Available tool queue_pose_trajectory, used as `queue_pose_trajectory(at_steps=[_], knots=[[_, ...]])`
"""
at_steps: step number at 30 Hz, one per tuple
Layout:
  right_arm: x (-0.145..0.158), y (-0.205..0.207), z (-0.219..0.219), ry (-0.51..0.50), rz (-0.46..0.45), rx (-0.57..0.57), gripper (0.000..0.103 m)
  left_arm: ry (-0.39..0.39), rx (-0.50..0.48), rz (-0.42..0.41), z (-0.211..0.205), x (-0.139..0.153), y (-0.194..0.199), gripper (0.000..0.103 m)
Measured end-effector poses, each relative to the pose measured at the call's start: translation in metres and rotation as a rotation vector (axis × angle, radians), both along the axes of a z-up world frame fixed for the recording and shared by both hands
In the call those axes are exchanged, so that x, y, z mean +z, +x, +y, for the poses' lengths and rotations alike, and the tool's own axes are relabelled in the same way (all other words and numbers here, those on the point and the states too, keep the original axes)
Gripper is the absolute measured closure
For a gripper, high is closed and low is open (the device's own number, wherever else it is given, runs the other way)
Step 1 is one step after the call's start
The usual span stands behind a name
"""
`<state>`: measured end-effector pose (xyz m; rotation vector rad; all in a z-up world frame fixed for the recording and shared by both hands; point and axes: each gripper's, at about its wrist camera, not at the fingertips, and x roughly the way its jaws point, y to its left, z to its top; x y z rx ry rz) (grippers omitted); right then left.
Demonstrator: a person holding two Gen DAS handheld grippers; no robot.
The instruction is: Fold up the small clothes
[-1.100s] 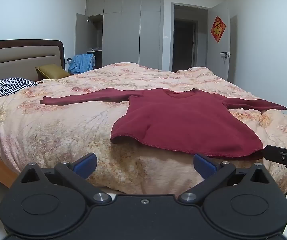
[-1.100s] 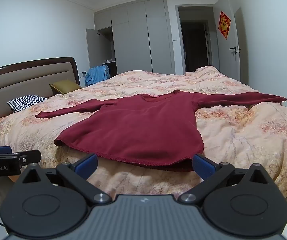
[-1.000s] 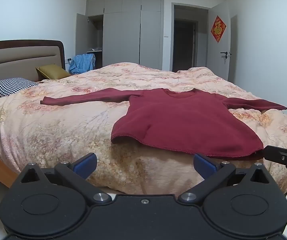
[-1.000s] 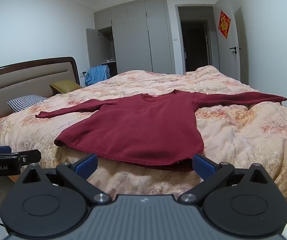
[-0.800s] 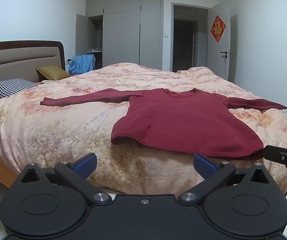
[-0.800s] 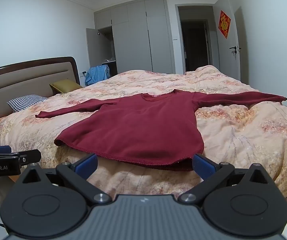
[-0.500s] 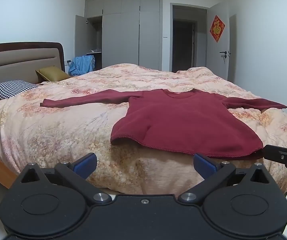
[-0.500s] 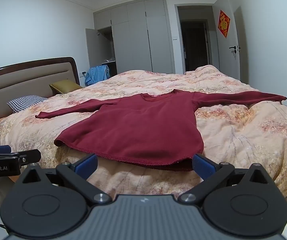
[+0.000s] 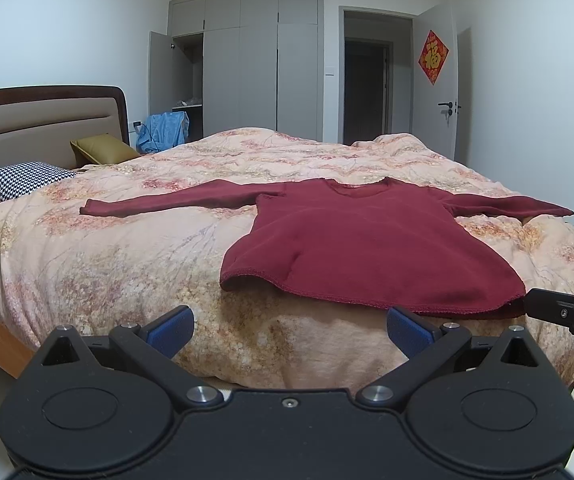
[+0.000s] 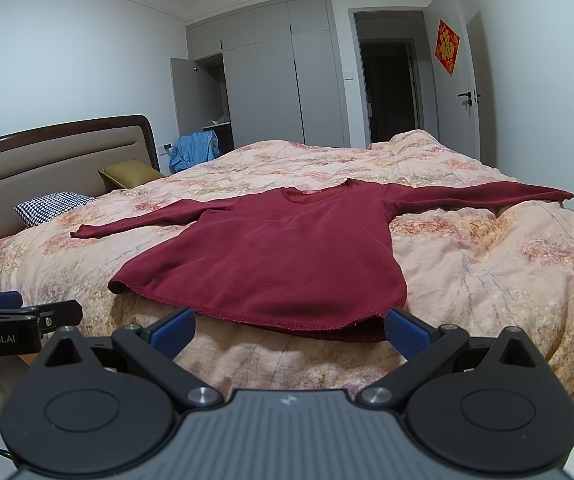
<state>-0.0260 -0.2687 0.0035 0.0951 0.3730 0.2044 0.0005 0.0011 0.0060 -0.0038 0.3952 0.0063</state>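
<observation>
A dark red long-sleeved sweater point(image 9: 367, 248) point(image 10: 283, 256) lies flat on the bed, both sleeves spread out sideways, hem toward me. My left gripper point(image 9: 290, 330) hovers open in front of the bed's near edge, left of the hem's middle, holding nothing. My right gripper point(image 10: 289, 330) is open too, just short of the hem, empty. In the left wrist view, the right gripper's finger point(image 9: 559, 310) shows at the right edge; the left gripper's finger point(image 10: 27, 314) shows at the left edge of the right wrist view.
The bed has a floral peach quilt point(image 9: 127, 264), a padded headboard point(image 9: 39, 120), a checked pillow point(image 9: 23, 178) and an olive cushion point(image 9: 103, 148) at the left. Grey wardrobes point(image 9: 259, 68), an open doorway point(image 9: 367, 88) and a blue garment point(image 9: 163, 130) stand behind.
Almost nothing has changed; the left wrist view drifts very slightly. Both grippers stay open and the sweater lies as before.
</observation>
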Motion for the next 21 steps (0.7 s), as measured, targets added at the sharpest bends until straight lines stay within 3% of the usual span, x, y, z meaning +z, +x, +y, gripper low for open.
queue_pose_trajectory(at_steps=[21], knots=[[-0.0008,0.0,-0.0008,0.004,0.002,-0.001,0.0,0.003,0.001,0.001,-0.0013,0.0021,0.0001,0.001]])
